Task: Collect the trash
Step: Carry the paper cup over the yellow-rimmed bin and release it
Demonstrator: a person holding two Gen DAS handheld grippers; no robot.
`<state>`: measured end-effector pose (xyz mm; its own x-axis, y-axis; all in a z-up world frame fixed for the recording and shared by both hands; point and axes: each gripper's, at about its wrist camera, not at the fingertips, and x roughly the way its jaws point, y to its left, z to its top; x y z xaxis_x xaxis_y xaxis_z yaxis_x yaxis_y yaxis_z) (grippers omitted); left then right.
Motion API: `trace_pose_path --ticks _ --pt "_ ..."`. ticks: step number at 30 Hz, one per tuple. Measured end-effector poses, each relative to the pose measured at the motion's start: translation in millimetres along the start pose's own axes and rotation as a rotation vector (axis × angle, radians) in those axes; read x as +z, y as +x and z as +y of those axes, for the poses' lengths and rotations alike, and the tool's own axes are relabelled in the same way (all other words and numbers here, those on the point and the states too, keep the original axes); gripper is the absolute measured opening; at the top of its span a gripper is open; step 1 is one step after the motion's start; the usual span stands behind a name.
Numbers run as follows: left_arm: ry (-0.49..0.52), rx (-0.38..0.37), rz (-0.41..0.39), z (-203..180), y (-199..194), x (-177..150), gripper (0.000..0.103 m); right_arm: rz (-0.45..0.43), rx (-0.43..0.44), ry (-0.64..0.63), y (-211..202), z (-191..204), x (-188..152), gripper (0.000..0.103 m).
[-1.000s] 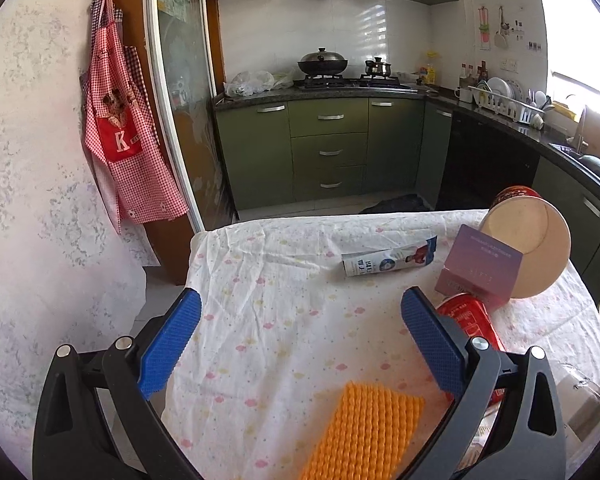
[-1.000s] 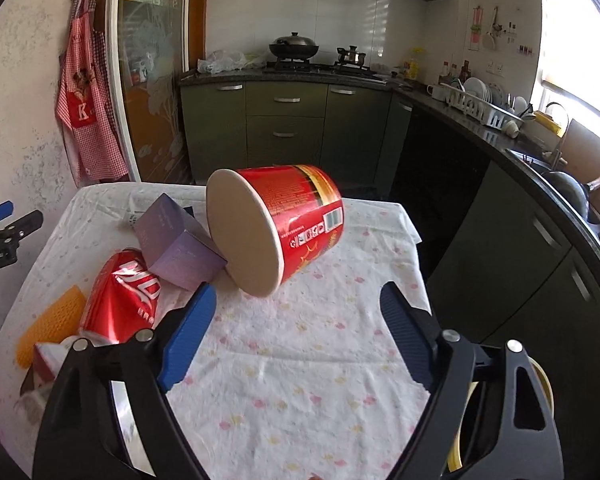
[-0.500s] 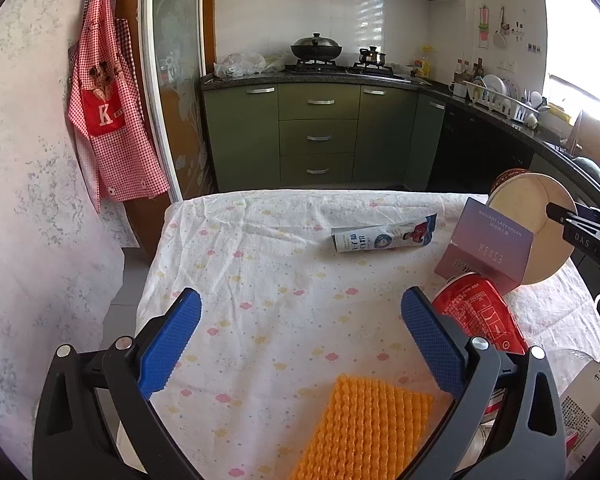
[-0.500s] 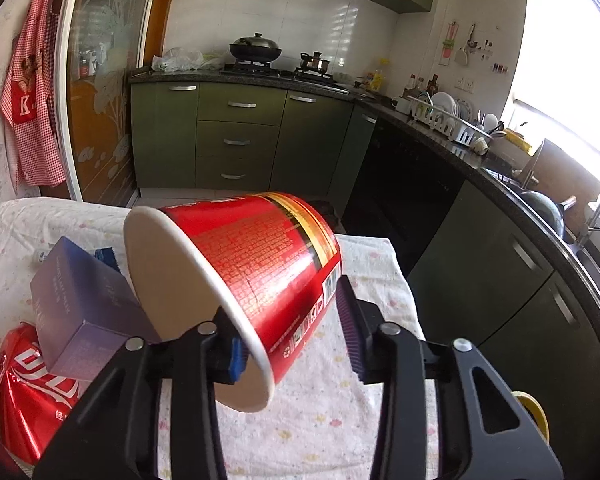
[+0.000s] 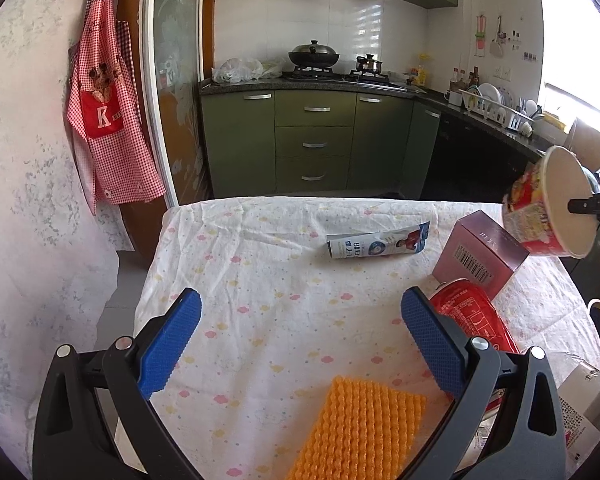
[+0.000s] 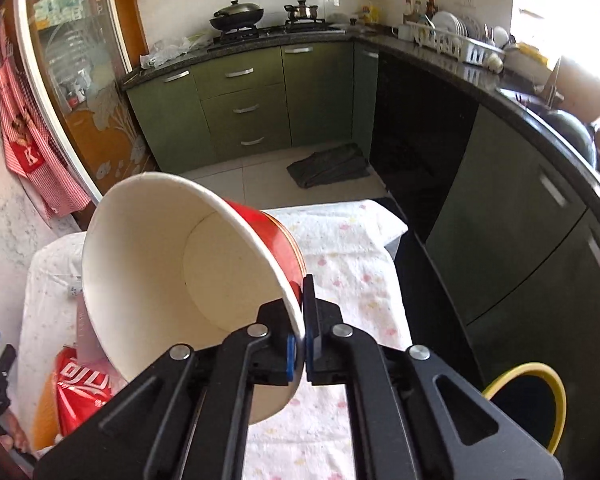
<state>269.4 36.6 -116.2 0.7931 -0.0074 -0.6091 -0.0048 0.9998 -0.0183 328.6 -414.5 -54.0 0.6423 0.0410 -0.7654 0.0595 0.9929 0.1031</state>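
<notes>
Purple box (image 5: 482, 254) beside crushed can (image 5: 474, 320), sponge (image 5: 360, 428) nr.

The left wrist view is being taken from behind the left hand-held gripper (image 5: 298, 330), low over the near edge of the desk (image 5: 268, 280), and is being aimed forward and down toward the far green cabinets (image 5: 314, 140). The right wrist view is being taken from behind the right hand-held gripper (image 6: 300, 330), higher, tilted more steeply and rolled, over the desk's right side, with the paper bowl (image 6: 172, 272) being framed very closely. The cabinets, the stove (image 5: 314, 58), the red apron (image 5: 108, 120), the crushed red can (image 5: 472, 320) and the bowl are being shared by both views.
</notes>
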Motion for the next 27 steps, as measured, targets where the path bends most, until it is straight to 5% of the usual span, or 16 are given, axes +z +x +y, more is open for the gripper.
trace_pose_path --ticks 5,10,14,22,27 --pt "0.000 -0.014 -0.005 -2.7 -3.5 0.1 0.099 0.076 0.029 0.177 -52.4 -88.1 -16.6 0.003" --pt "0.016 -0.017 -0.013 -8.9 -5.9 -1.6 0.099 0.163 -0.087 0.349 -91.0 -190.9 -64.3 0.003" --pt "0.033 -0.014 -0.010 -15.1 -4.3 -3.1 0.099 0.272 -0.171 0.450 -82.2 -252.8 -111.1 0.003" --pt "0.047 -0.016 -0.015 -18.8 -4.9 -3.3 0.099 0.431 -0.179 0.524 -12.2 -291.4 -167.0 0.005" --pt "0.047 -0.022 0.005 -18.0 -0.2 -4.1 0.099 0.444 -0.207 0.545 6.9 -309.4 -175.6 0.021"
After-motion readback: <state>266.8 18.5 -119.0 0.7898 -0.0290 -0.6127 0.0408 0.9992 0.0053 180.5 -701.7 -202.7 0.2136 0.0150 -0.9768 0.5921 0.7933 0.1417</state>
